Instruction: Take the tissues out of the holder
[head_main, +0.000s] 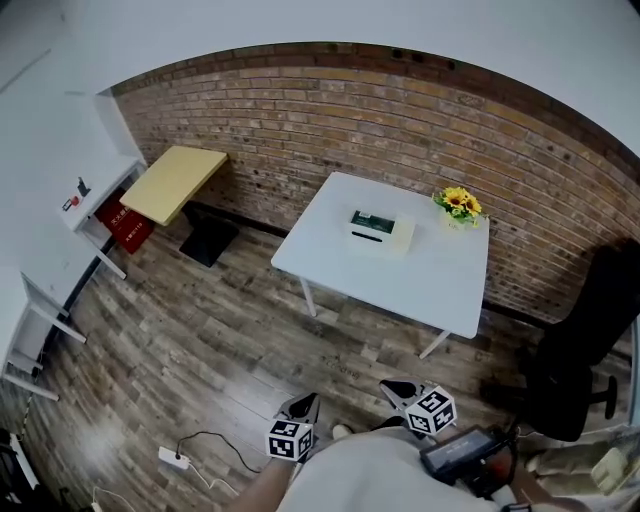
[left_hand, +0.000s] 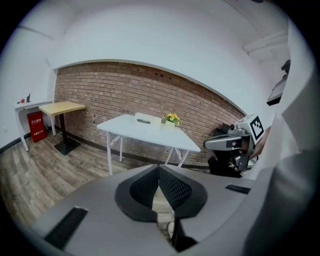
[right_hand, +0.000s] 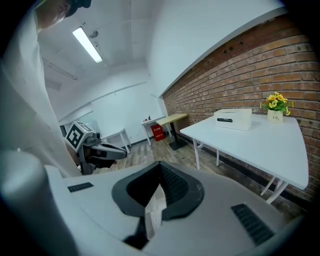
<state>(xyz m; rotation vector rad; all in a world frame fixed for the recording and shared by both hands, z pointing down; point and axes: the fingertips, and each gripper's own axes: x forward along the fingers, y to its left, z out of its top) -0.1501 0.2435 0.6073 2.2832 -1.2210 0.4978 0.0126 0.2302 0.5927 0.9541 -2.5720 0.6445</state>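
Observation:
The tissue holder (head_main: 379, 231), a cream box with a dark slot on top, sits on the white table (head_main: 440, 280) far ahead of me. It also shows small in the left gripper view, tissue holder (left_hand: 144, 118), and in the right gripper view, tissue holder (right_hand: 233, 119). My left gripper (head_main: 304, 403) and right gripper (head_main: 397, 386) are held low against my body, well short of the table. Left gripper (left_hand: 159, 168) has its jaws together with nothing between them. Right gripper (right_hand: 160, 165) is likewise shut and empty.
A pot of yellow flowers (head_main: 458, 205) stands at the table's far right corner by the brick wall. A black office chair (head_main: 585, 340) is to the right, a small wooden-topped table (head_main: 173, 183) to the left. A power strip with cable (head_main: 172, 459) lies on the wooden floor.

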